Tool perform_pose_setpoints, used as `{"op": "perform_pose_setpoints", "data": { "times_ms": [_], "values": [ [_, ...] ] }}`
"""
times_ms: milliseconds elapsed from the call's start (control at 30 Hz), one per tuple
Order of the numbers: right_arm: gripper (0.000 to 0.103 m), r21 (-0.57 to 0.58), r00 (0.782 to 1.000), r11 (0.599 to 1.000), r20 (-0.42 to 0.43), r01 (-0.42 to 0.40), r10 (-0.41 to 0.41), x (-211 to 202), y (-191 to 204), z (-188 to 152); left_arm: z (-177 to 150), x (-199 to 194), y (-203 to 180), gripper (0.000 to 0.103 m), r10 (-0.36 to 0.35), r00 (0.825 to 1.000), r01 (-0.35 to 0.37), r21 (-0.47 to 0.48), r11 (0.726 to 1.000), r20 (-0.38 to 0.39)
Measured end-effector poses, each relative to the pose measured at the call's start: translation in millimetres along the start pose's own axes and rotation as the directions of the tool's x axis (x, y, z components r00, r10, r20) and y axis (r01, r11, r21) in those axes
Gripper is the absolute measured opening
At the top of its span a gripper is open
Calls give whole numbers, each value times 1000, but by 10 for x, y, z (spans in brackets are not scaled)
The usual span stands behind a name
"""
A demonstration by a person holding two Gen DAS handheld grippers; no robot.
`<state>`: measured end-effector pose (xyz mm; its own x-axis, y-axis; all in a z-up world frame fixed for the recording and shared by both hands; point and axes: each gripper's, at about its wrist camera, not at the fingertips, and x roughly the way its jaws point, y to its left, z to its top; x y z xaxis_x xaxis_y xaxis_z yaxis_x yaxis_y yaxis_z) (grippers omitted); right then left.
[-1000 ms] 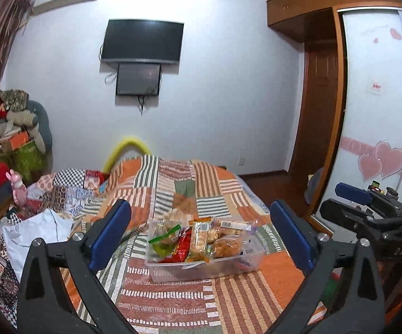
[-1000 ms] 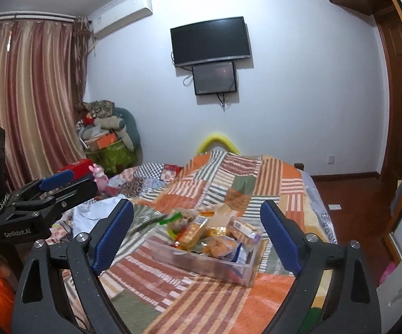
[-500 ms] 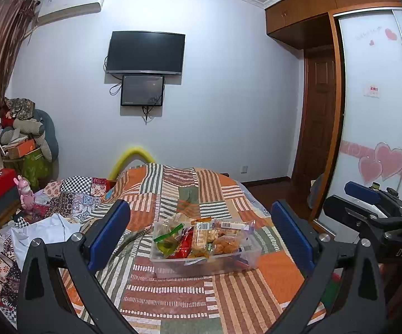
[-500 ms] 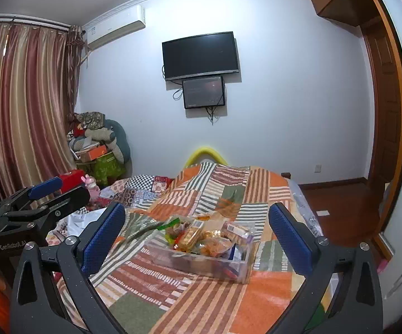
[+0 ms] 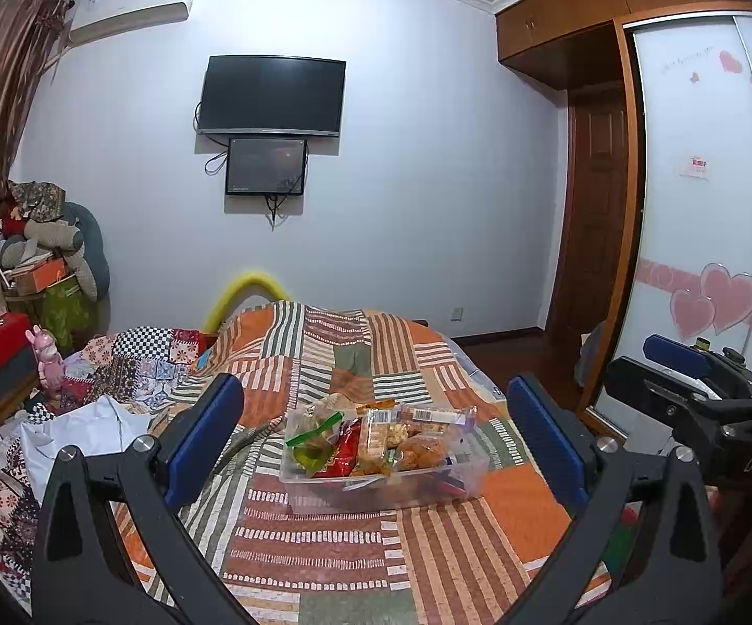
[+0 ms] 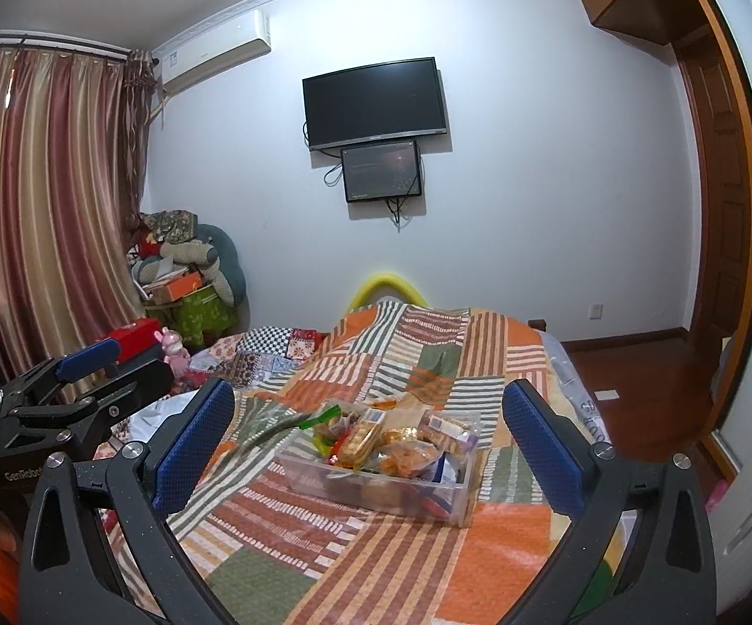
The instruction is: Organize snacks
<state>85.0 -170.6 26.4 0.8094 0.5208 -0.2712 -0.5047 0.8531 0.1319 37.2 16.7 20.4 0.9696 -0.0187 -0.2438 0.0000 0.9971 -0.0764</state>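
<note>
A clear plastic bin (image 5: 324, 495) full of snack packets (image 5: 376, 437) sits on a patchwork bedspread (image 5: 355, 364). It also shows in the right wrist view (image 6: 376, 489), with its snack packets (image 6: 402, 442). My left gripper (image 5: 376, 442) is open and empty, held back from the bin and above the bed. My right gripper (image 6: 365, 448) is open and empty, likewise short of the bin. Each gripper shows at the side of the other's view, the right gripper (image 5: 688, 380) and the left gripper (image 6: 95, 375).
A pile of clothes and quilts (image 5: 89, 406) lies on the bed's left. Boxes and cushions (image 5: 42, 271) are stacked in the left corner. A TV (image 5: 272, 96) hangs on the far wall. A wardrobe with a sliding door (image 5: 699, 208) stands at right.
Both grippers have tilted upward and pulled back a little, so the bin sits lower and smaller in both views. Both stay open and empty.
</note>
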Motion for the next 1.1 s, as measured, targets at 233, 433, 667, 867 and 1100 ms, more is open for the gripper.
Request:
{"op": "perform_pose_setpoints", "data": {
  "times_ms": [233, 433, 667, 867, 1100],
  "values": [
    [103, 1, 1000, 1000, -4, 4, -4, -6, -13, 5, -4, 22, 36, 103, -3, 1000, 3, -8, 1000, -3],
    [103, 7, 1000, 1000, 2, 5, -5, -31, -27, 17, -6, 21, 39, 103, -2, 1000, 2, -6, 1000, -3],
    [103, 3, 1000, 1000, 4, 9, -9, -62, -29, 21, -15, 11, 47, 103, -5, 1000, 5, -5, 1000, 0],
    [103, 3, 1000, 1000, 6, 9, -9, -67, -23, 23, -12, -1, 44, 103, -11, 1000, 11, -8, 1000, -3],
    [103, 2, 1000, 1000, 8, 8, -8, -79, -25, 35, -4, 2, 52, 103, -18, 1000, 18, -9, 1000, -8]
  ]
}}
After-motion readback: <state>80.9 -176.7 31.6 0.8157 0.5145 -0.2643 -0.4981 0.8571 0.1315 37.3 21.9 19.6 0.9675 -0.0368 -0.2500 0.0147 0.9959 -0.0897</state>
